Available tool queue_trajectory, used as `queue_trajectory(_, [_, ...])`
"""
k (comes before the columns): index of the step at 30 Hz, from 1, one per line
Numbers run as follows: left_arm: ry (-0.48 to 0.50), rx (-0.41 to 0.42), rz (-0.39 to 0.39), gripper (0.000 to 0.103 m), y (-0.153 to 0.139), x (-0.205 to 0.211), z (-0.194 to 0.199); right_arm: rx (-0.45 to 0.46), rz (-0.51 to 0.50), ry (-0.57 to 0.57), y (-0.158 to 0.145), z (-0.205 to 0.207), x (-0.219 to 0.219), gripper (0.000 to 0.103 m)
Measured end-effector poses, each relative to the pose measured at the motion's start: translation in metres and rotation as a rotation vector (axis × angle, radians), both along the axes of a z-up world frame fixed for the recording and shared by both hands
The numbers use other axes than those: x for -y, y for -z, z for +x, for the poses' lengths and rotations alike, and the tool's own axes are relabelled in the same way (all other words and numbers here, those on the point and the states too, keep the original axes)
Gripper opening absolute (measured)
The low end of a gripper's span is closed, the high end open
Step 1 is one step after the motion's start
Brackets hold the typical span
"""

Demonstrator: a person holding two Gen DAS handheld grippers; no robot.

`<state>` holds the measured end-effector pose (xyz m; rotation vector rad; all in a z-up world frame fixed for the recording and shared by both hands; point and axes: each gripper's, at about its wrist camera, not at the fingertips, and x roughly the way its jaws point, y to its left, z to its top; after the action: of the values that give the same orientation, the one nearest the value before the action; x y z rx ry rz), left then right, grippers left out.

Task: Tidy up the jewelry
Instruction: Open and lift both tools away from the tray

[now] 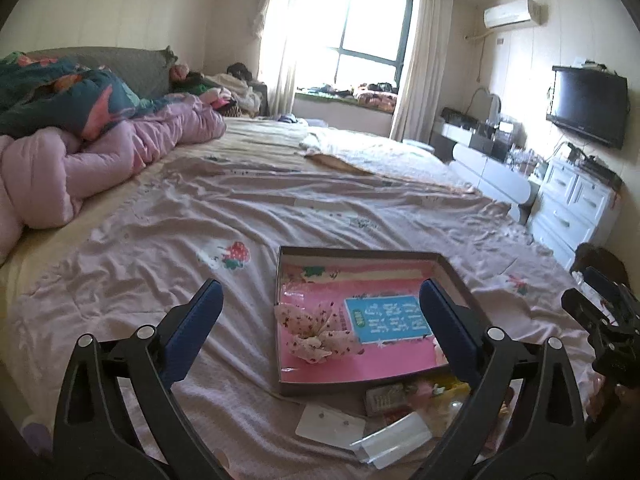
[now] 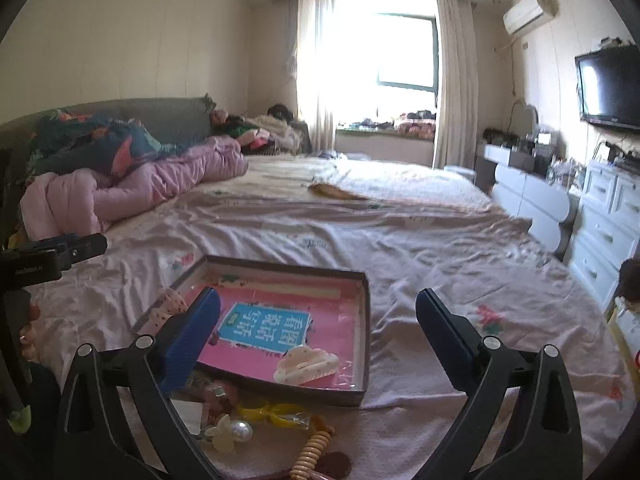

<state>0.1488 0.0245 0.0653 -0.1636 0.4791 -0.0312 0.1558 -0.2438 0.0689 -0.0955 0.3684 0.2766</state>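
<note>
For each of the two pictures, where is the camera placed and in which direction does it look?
Left wrist: sits on the left gripper, jaws open and empty, looking across the bed toward the window; the right gripper shows at the right edge.
Right wrist: sits on the right gripper, open and empty, same direction; the left gripper shows at the left edge.
Shared: the tray, pink bedsheet, window.

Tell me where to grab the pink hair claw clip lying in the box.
Probably grip the hair claw clip across its narrow width, at the middle of its scalloped back, coming from above with the right gripper. It lies flat on the box floor near the front wall, so a sideways approach looks blocked.
</note>
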Motion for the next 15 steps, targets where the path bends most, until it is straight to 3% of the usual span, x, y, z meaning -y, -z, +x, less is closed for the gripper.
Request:
queue_trajectory(8, [-0.003, 0.053, -0.022, 0.09, -0.013, -0.001, -0.026, 0.058, -0.008, 0.0, -0.012, -0.029, 0.001, 0.096])
queue_trajectory(15, [0.003, 0.081, -0.02, 0.09, -0.006, 0.0, -0.047, 0.082, -0.003, -0.009, -0.009, -0.053, 0.0, 0.096])
